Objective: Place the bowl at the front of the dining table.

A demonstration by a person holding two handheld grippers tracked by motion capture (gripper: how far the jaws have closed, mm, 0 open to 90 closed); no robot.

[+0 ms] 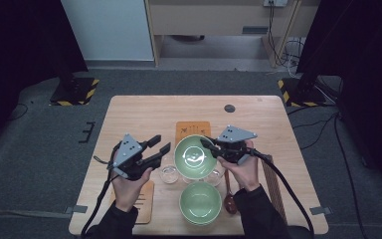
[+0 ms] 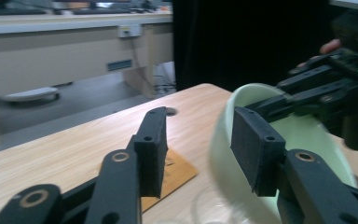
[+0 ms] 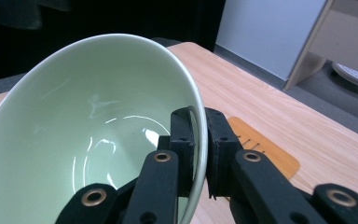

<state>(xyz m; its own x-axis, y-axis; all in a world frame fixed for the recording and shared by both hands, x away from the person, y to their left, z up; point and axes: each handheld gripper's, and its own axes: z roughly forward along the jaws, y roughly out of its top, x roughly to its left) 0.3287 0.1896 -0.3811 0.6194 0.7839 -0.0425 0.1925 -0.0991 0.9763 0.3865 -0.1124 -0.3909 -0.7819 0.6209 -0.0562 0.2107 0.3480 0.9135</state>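
Overhead, wooden table (image 1: 144,112) on grey carpet (image 1: 40,149).

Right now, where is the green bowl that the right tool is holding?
In the high view the held green bowl hangs mid-table, tilted, clamped at its rim by the right tool, just behind the second green bowl and beside the left tool.

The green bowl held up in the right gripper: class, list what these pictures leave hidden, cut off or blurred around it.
- Held green bowl: underside faces away in the high view; left rim cut off by the frame edge in the right gripper view.
- Glass cup: partly hidden behind that bowl, high view.
- Wooden spoon: handle partly covered by the person's right hand.
- Orange mat: markings too small to read.
- Right gripper: blurred, left gripper view.
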